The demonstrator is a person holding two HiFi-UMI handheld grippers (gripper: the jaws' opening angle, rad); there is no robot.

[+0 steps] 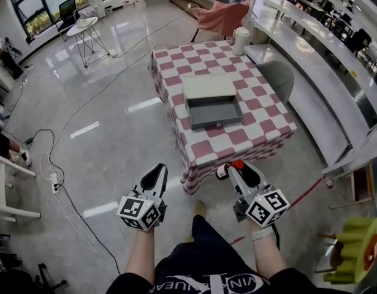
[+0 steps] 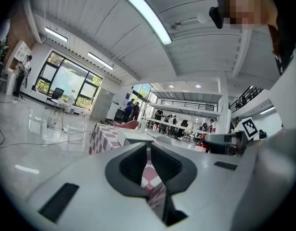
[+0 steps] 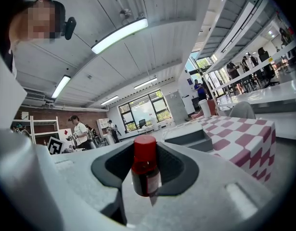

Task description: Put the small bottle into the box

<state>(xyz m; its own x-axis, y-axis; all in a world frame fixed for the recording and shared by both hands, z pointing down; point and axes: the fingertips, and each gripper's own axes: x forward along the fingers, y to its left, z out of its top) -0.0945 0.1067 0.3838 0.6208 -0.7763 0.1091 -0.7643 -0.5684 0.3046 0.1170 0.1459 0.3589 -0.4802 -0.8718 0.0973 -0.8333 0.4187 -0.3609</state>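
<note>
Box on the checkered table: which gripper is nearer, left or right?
Right. The right gripper, jaws shut on the small bottle, is at the table's near edge, in front of the box; the left gripper hangs over the floor, off the table's near-left corner.

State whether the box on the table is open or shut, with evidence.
Open. The box shows its bare grey inside, and its lid lies folded back behind it.

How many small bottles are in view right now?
1. The small red-capped dark bottle is clamped in the right gripper, near the red-and-white checked table's front edge. None shows in the open grey box.
</note>
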